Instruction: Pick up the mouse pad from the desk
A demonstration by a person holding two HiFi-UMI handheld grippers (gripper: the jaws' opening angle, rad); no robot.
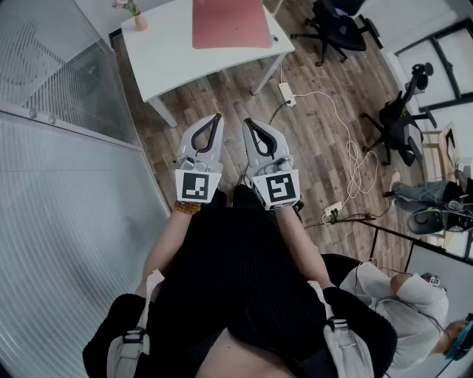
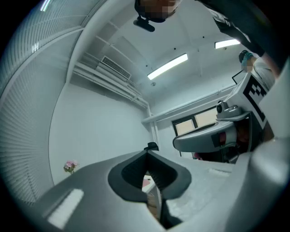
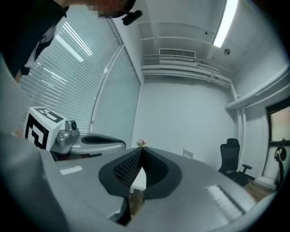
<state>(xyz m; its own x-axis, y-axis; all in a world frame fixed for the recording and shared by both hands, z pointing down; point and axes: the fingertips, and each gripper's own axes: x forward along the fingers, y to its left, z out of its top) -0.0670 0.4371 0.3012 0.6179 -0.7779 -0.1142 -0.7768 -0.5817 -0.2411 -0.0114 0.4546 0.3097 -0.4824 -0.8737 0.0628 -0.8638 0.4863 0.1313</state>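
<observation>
The pink mouse pad (image 1: 231, 22) lies flat on the white desk (image 1: 162, 55) at the top of the head view, well ahead of both grippers. My left gripper (image 1: 216, 118) and right gripper (image 1: 248, 122) are held side by side over the wooden floor, close to my body, pointing at the desk. Each has its jaw tips touching and holds nothing. In the left gripper view a sliver of the pink mouse pad (image 2: 147, 183) shows through the loop of the fingers (image 2: 131, 174). In the right gripper view only the white desk (image 3: 138, 179) shows there.
A small vase of flowers (image 1: 138, 18) stands at the desk's left corner. A power strip (image 1: 287, 93) and white cables (image 1: 353, 159) lie on the floor to the right. Office chairs (image 1: 336, 29) stand at the right, a glass partition with blinds (image 1: 59, 81) at the left. A seated person (image 1: 403, 295) is at the lower right.
</observation>
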